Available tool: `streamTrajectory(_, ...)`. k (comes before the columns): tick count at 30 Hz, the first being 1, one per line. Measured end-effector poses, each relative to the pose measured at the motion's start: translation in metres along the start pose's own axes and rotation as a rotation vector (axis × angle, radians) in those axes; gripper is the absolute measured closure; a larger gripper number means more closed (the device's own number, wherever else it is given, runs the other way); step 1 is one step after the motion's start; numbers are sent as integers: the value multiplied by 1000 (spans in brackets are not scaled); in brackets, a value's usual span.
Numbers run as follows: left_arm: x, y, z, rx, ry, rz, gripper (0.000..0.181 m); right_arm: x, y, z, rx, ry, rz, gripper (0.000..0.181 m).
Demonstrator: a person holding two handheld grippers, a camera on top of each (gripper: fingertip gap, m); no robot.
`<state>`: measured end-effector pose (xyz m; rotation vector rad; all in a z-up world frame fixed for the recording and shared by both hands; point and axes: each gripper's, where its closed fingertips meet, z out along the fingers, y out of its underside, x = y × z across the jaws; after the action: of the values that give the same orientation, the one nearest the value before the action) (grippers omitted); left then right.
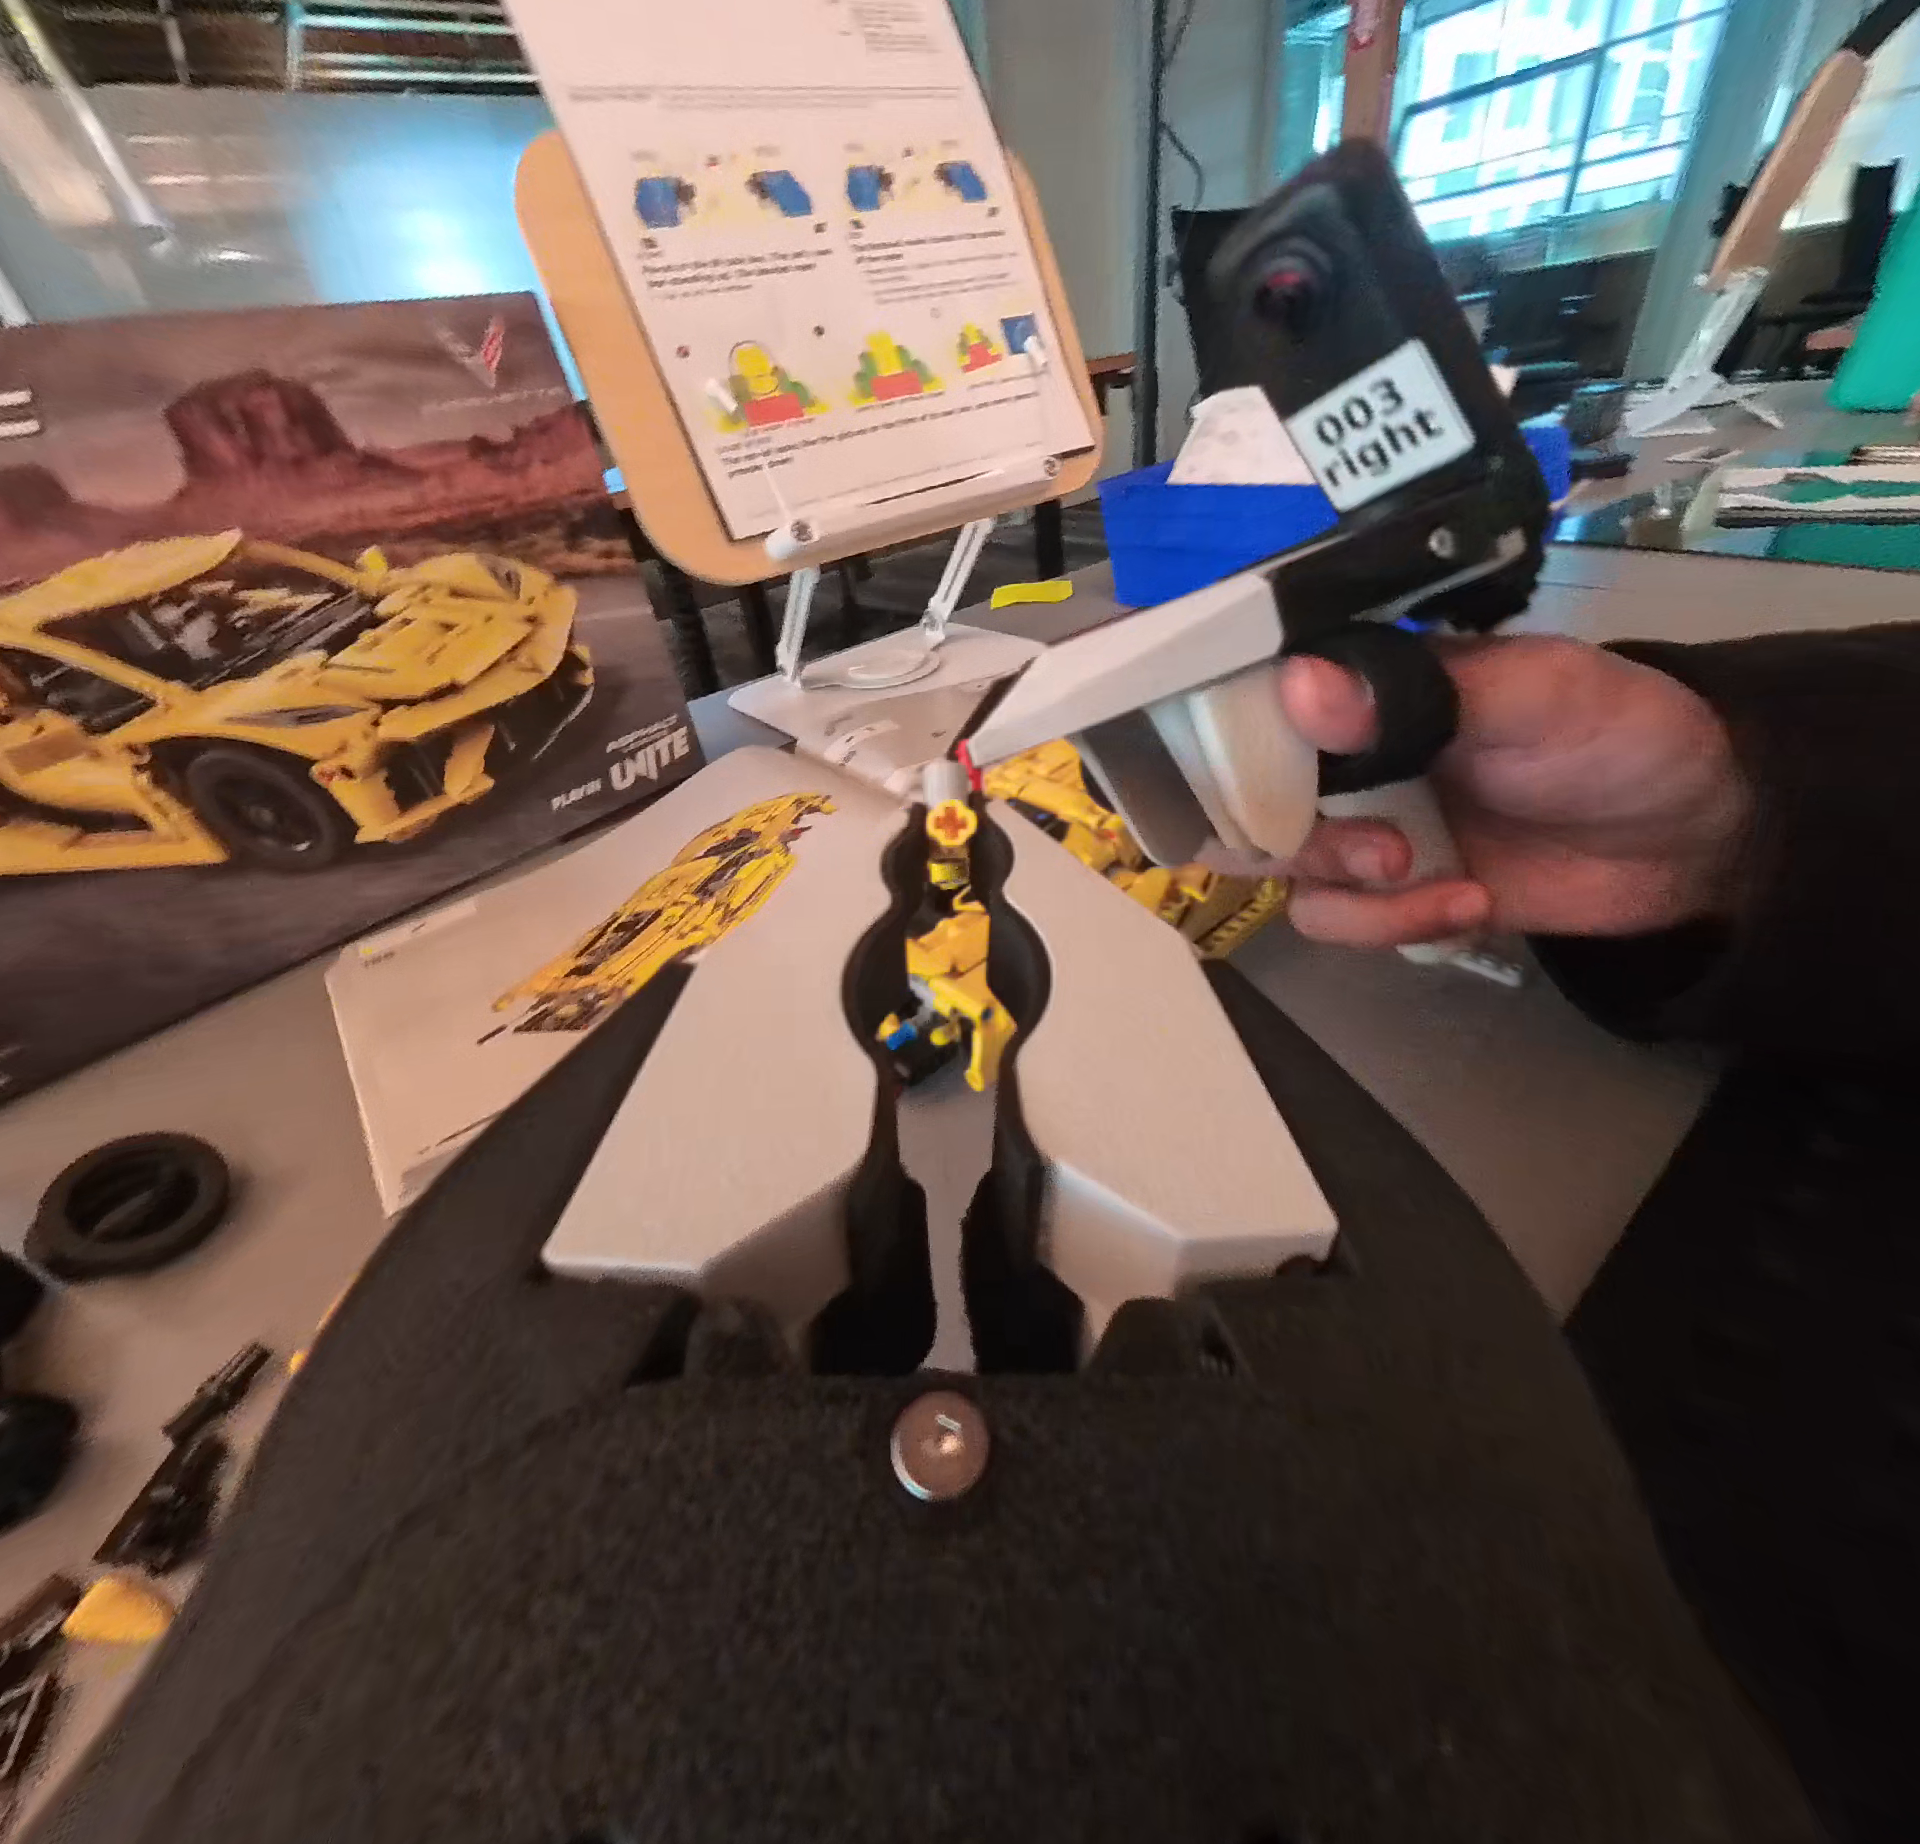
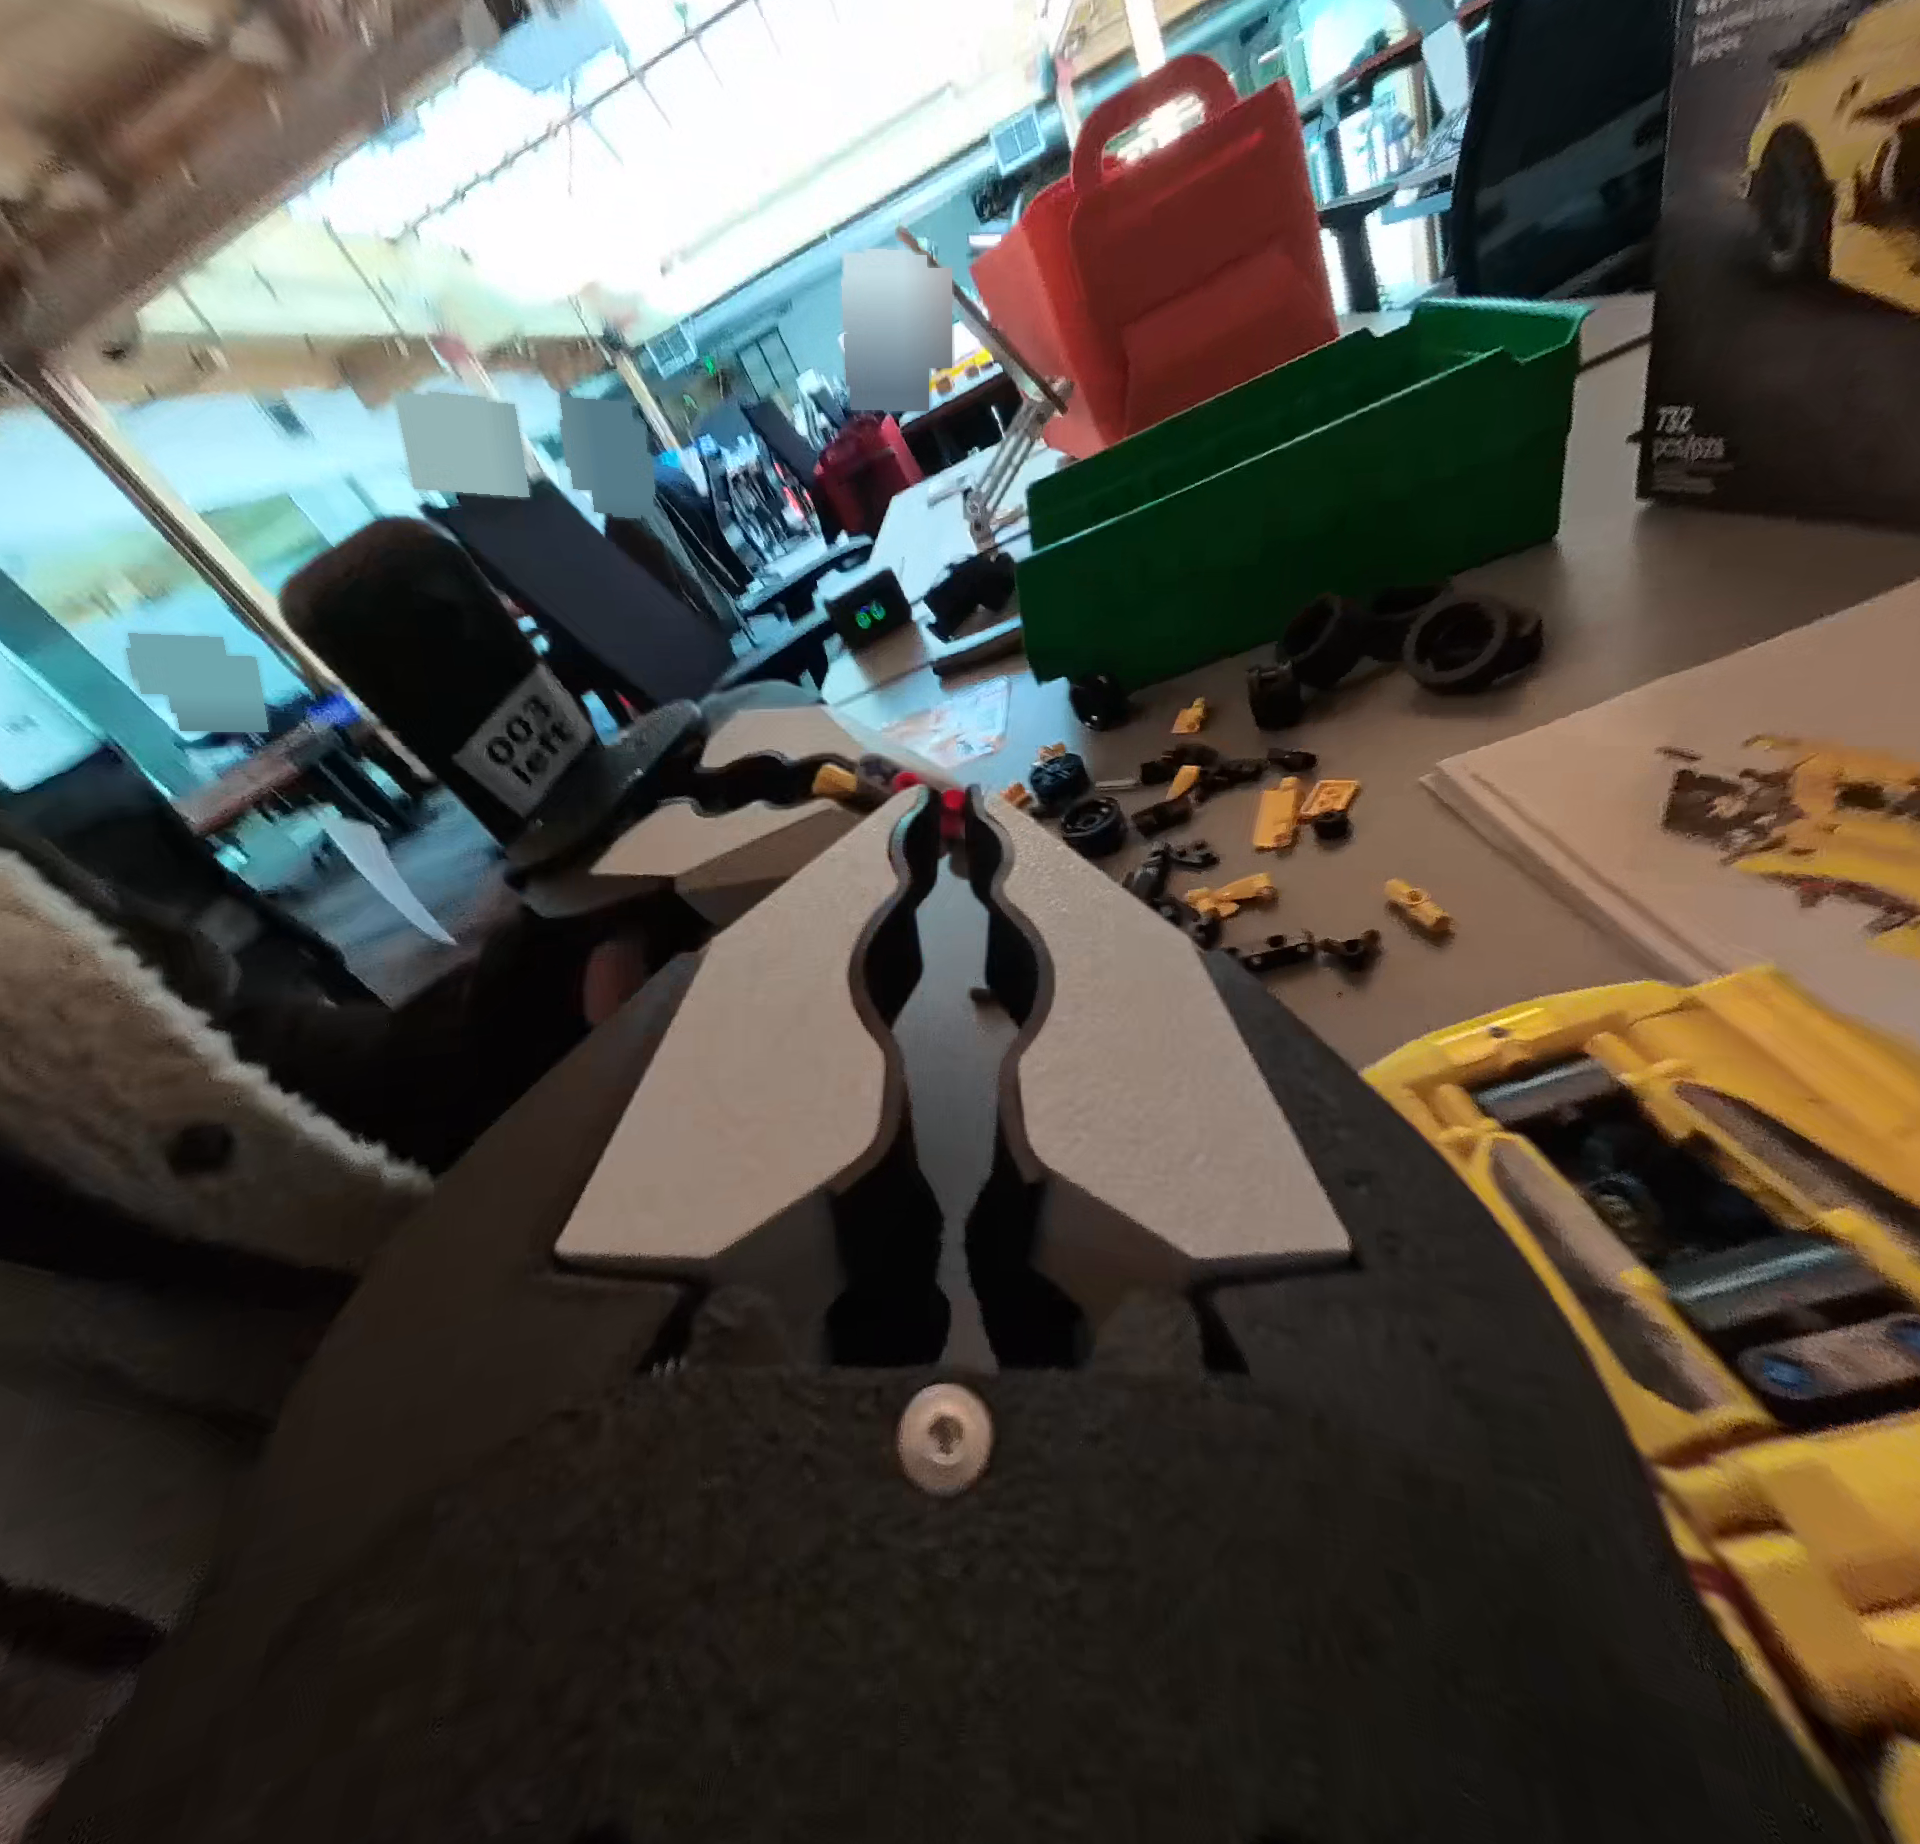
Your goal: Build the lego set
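My left gripper (image 1: 948,849) is shut on a small yellow Lego sub-assembly (image 1: 951,973) with a red cross-shaped end at its tip, held above the table. My right gripper (image 2: 943,830) is shut on a small red piece (image 2: 952,803). In the left wrist view it comes in from the right (image 1: 977,750), its tip just above the sub-assembly's red end. The left gripper also shows in the right wrist view (image 2: 821,771), right beside the red piece. The part-built yellow car (image 2: 1662,1275) lies on the table below the right gripper.
Loose yellow and black pieces (image 2: 1247,838) and tyres (image 2: 1455,641) lie before a green bin (image 2: 1299,506). An instruction booklet (image 1: 582,942), the set's box (image 1: 260,651), a page on a stand (image 1: 790,236), a blue bin (image 1: 1195,537) and a red bag (image 2: 1174,246) surround the area. Only a small space, under 4 cm, lies between the two pairs of fingers.
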<state>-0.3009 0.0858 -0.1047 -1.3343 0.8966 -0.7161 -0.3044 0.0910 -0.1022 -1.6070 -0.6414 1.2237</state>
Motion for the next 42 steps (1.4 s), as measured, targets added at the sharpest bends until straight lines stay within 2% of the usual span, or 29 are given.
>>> streamTrajectory(2,7,-5,-1,31,35,8,175,-1,-3,-6,-8,-6,-42,178)
streamTrajectory(4,9,-6,0,35,41,18,175,-4,-7,-9,10,-50,-1,178)
streamTrajectory(16,10,-2,0,6,51,14,175,-9,1,-4,-31,-84,30,179)
streamTrajectory(21,12,-2,0,-10,30,65,175,-10,2,-4,-24,-127,139,178)
streamTrajectory(25,11,-4,-2,5,41,10,175,-11,1,-2,-4,-128,147,178)
streamTrajectory(35,14,-15,-6,94,161,-248,175,-21,-6,-3,110,-123,-14,179)
streamTrajectory(42,12,-15,-7,108,198,-354,175,-21,-4,-1,97,-178,106,177)
